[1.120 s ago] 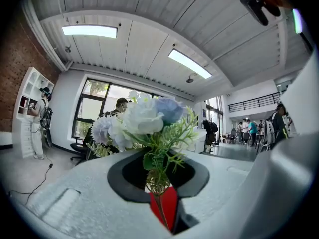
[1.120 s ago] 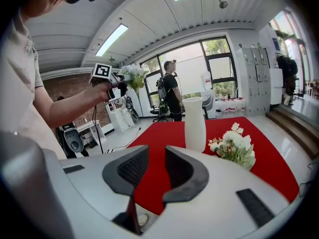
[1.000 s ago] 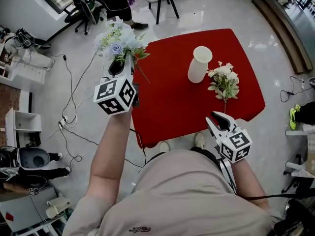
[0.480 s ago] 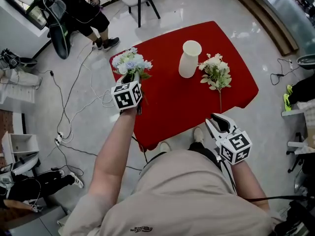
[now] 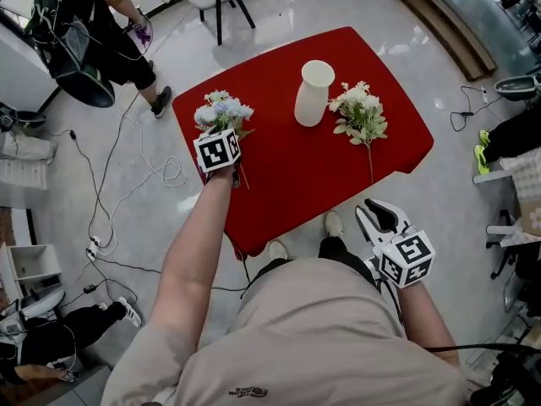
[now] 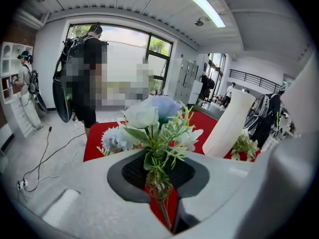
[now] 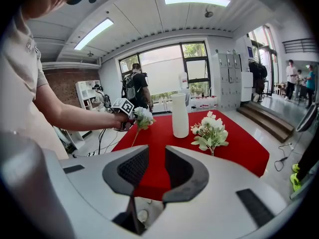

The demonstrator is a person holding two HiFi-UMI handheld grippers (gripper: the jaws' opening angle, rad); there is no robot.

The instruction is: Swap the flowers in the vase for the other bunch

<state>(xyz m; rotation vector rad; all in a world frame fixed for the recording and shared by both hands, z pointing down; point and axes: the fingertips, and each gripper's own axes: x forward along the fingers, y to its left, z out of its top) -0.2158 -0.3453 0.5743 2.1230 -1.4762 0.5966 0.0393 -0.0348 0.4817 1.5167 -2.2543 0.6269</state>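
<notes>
Blue bunch (image 5: 222, 112) is out of the vase (image 5: 314, 94). The left tongs (image 6: 160, 185) are closed on its stems and hold it over the left part of the red tabletop (image 5: 296, 176). The vase stands empty toward the far side, with the white bunch (image 5: 359, 117) lying just beside it on the right. The right tongs (image 5: 378, 218) are open and hold nothing, off the near edge.

Laying the blue bunch down looks like the step in hand. It hangs close to the left edge, so if let go there it may roll off to the floor. The stems are thin and the heads heavy, so the bunch may swivel in the grip. A reach for the white bunch could knock the tall, narrow vase beside it.
</notes>
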